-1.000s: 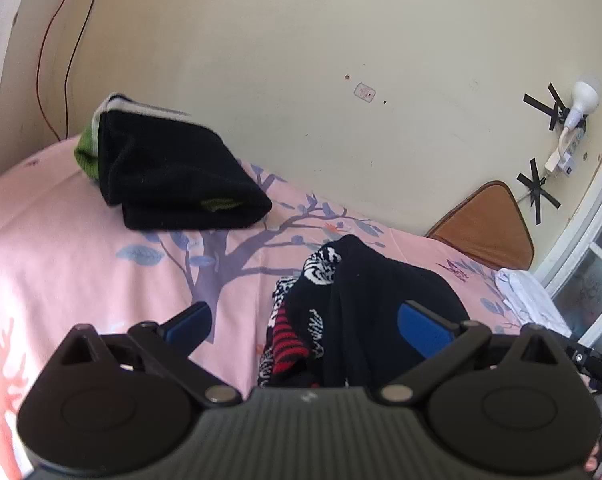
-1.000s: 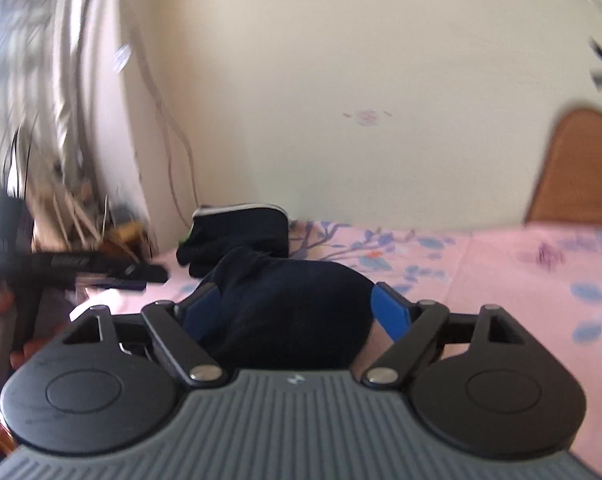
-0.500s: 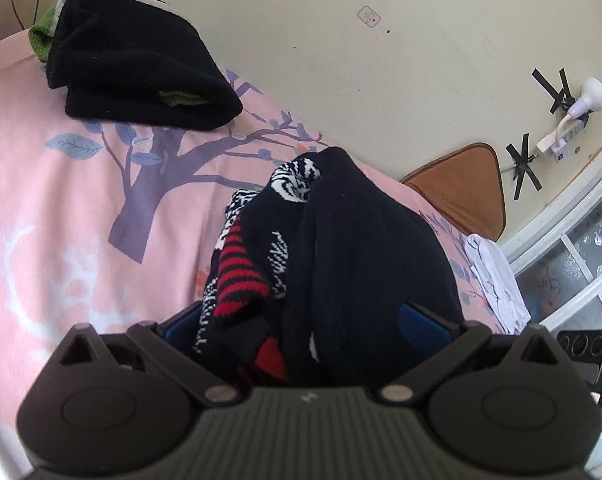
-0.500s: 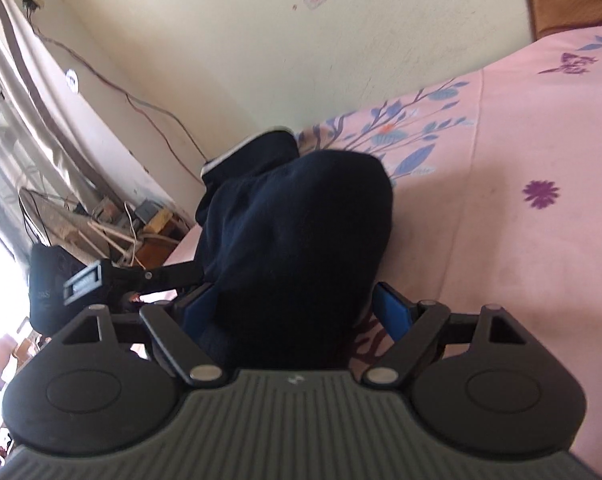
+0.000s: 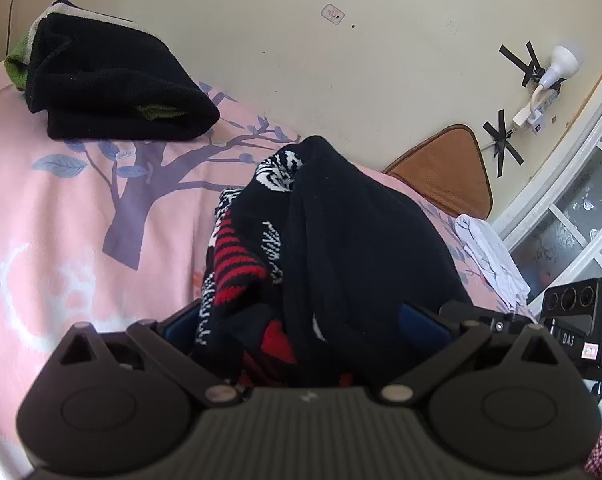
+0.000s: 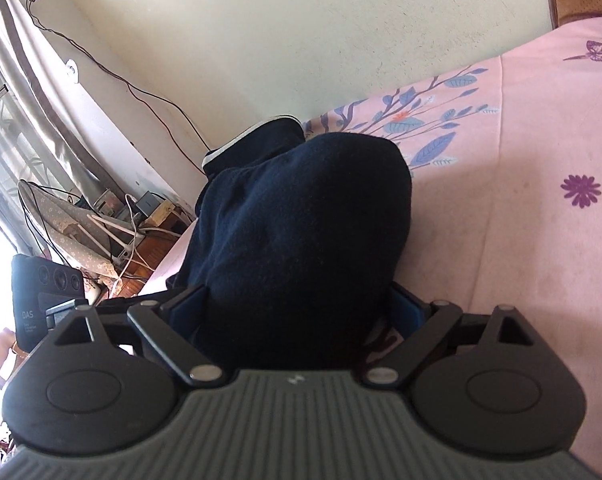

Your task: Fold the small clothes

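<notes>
A dark bundle of small clothes (image 5: 341,232), black with red and white knit patches, lies heaped on the pink bedsheet (image 5: 61,220). My left gripper (image 5: 301,316) stands wide around its near end, and the blue pads do not seem to press it. From the opposite side my right gripper (image 6: 299,304) straddles the same dark bundle (image 6: 309,208). Its jaws are opening, and a gap shows beside the right pad. A folded black stack with a green edge (image 5: 113,92) rests at the back near the wall.
A brown cushion (image 5: 445,168) and a white cloth (image 5: 489,256) lie at the bed's far right, by a window frame. Off the bed's other side is a cluttered stand with cables (image 6: 101,220). Each view catches the other gripper's black camera box (image 5: 577,328).
The left gripper came forward and down until the bundle lay between its fingers. The right view rolled and dipped toward the bed, and its jaws stand wider apart now.
</notes>
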{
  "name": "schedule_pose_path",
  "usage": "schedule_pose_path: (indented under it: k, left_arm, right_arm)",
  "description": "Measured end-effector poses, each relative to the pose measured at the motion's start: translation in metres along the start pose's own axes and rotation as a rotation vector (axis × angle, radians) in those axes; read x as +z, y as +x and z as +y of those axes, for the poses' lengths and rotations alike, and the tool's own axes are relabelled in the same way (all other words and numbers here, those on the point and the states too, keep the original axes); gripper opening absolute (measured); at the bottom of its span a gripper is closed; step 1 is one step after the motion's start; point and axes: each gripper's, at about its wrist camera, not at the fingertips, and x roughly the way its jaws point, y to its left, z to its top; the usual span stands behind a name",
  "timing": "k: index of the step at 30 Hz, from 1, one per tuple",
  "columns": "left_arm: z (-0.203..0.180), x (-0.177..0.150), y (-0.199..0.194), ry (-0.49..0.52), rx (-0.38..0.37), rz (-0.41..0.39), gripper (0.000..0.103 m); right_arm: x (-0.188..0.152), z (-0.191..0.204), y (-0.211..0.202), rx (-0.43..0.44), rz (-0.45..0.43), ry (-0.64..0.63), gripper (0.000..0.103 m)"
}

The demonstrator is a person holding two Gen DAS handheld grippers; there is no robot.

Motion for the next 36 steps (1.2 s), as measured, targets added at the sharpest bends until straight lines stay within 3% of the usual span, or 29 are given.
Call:
schedule_pose_path:
  k: [3,10,23,36]
  left_arm:
    - [-0.002,-0.004,-0.001,0.018,0.008,-0.021,0.103]
    - [-0.019,-0.009,0.005,0.099,0.090,-0.022,0.103]
    - [-0.013,-0.011,0.000,0.079,0.059,-0.043,0.103]
    - [-0.012,-0.012,-0.011,0.012,0.008,-0.014,0.103]
  right_arm:
    - [0.000,0.004,0.004,0.003,0.005,-0.011,0.103]
    - [0.002,0.002,0.005,0.015,0.017,-0.010,0.103]
    - [0.001,0.003,0.005,0.016,0.016,-0.012,0.103]
    - [0.001,0.002,0.003,0.024,0.017,-0.014,0.103]
